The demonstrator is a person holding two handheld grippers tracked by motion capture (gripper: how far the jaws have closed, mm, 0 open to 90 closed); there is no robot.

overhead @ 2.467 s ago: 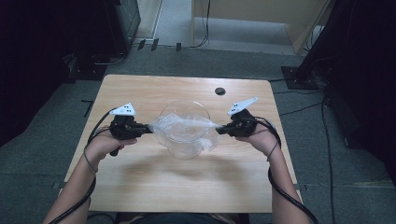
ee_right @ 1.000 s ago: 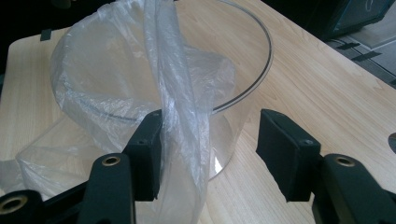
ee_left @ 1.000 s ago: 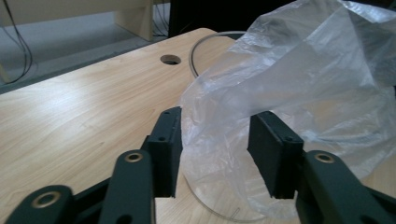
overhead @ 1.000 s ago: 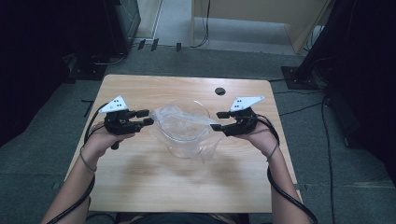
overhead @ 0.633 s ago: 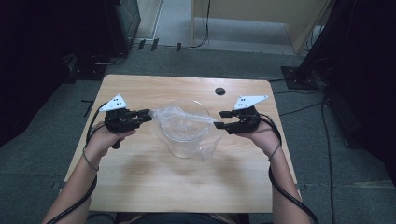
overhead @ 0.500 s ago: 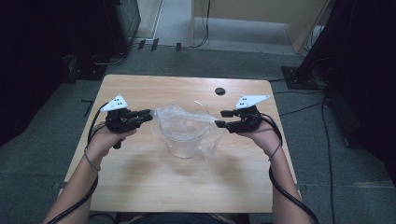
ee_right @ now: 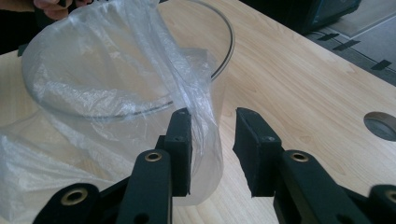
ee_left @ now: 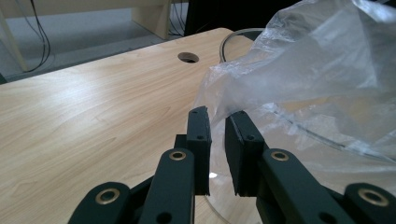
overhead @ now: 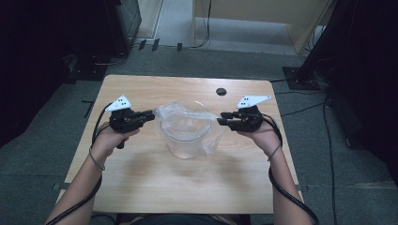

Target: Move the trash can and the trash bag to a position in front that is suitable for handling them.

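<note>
Wooden table (overhead: 141, 187) is carrying a clear bowl (overhead: 187, 140) lined with a plastic bag (overhead: 176, 114) at centre of the high view, while the left gripper (ee_left: 217, 135) is closing, jaws narrowly parted around the bag's edge, and the right gripper (ee_right: 212, 149) is closing too, jaws still apart astride a bag fold.

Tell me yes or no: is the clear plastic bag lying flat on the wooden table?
No, the clear plastic bag is draped over the clear glass bowl.
</note>
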